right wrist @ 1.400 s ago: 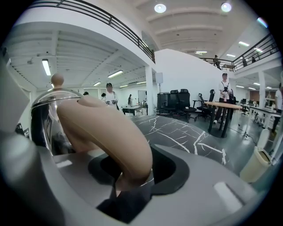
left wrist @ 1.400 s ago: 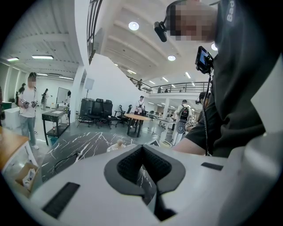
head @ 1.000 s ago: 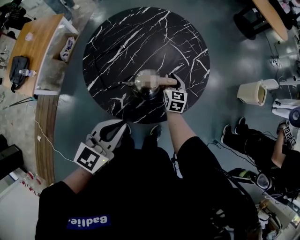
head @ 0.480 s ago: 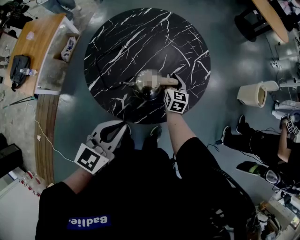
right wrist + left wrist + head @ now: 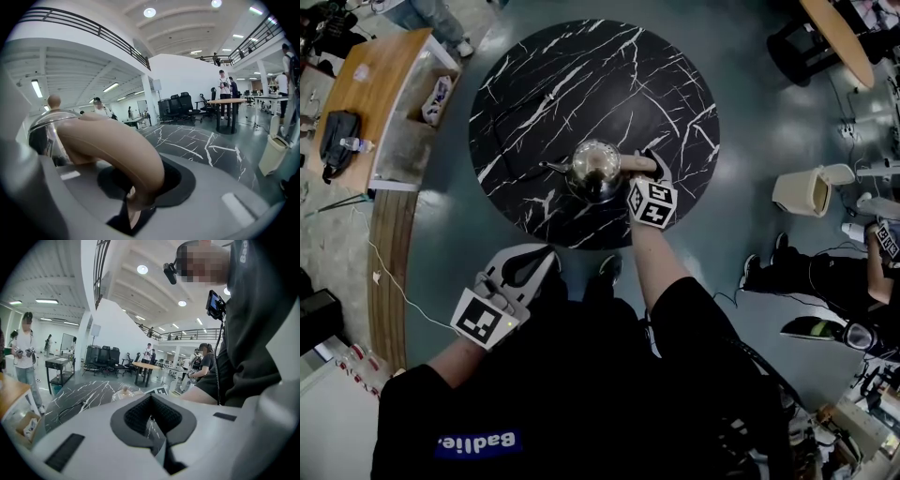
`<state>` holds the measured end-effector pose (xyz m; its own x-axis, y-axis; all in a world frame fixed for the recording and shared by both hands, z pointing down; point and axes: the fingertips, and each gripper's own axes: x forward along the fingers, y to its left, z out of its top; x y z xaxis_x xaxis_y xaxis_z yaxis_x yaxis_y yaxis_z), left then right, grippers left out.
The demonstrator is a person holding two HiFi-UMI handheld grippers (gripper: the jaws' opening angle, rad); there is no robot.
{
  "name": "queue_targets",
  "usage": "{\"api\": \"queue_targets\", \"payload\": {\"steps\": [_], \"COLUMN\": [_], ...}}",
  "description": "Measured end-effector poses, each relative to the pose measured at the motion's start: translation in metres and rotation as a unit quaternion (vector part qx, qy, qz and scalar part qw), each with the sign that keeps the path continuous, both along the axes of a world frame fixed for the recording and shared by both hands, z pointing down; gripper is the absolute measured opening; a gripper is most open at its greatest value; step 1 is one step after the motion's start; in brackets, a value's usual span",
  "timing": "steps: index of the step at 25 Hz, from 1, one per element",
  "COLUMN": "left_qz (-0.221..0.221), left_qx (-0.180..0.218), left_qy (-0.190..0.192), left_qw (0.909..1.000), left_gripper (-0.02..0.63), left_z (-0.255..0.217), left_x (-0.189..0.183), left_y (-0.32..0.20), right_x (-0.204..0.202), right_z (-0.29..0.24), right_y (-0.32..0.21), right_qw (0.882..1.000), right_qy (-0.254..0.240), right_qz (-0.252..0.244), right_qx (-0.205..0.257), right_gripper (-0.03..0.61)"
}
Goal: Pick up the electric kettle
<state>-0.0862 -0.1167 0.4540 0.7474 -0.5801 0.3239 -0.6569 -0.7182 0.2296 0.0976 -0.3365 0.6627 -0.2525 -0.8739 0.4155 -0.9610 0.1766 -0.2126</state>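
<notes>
Right gripper [image 5: 645, 169] first: closed only partway, stopped by the tan handle [image 5: 112, 150] filling the gap between its jaws, so a real hold on the electric kettle [image 5: 595, 169] rather than an empty pinch. Then downward in size. Round black marble table [image 5: 581, 66]: sole support for the kettle, with nothing else visible on top, hence a free path straight up. Kettle next: shiny and domed, standing a little to the person's side of the table's middle, within easy reach of the outstretched right arm. Looks to be resting on the tabletop, though impossible to judge from above whether already just clear of it. Left gripper [image 5: 546, 253]: jaws together on nothing, held low beside the body and well apart from the kettle, probably as unneeded for a one-handed lift and best kept out of the way. Back to the handle: arches out from the kettle's right side, which explains the approach from that side. Gripped near its outer end, away from the metal body. Judged next: a straight lift, with the body kept level against swinging under the grip. Thin spout [image 5: 553, 167]: points left, opposite the handle and clear of the right gripper. Smallest, the round lid knob [image 5: 54, 101]: atop the domed lid, untouched.
</notes>
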Motion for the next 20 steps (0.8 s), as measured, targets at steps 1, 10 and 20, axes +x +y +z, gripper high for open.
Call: {"api": "queue_targets", "payload": {"steps": [1,10,20], "left_qz": [0.001,0.007,0.018], "left_qx": [0.001,0.013,0.028], "left_qy": [0.001,0.010,0.030], "left_qw": [1.0000,0.9998,0.9990], "left_gripper": [0.006,0.006,0.006], "left_z": [0.000,-0.007,-0.019], "left_x": [0.000,0.005,0.012], "left_y": [0.000,0.003,0.010], "right_x": [0.000,-0.003,0.003], "right_z": [-0.002,-0.039,-0.078], "right_y": [0.000,0.000,0.019], "right_qw": [1.000,1.000,0.999], "right_qy": [-0.006,-0.020,-0.021], "right_qz": [0.003,0.006,0.007], "right_qx": [0.001,0.020,0.025], "right_gripper": [0.080,0.080,0.080]}}
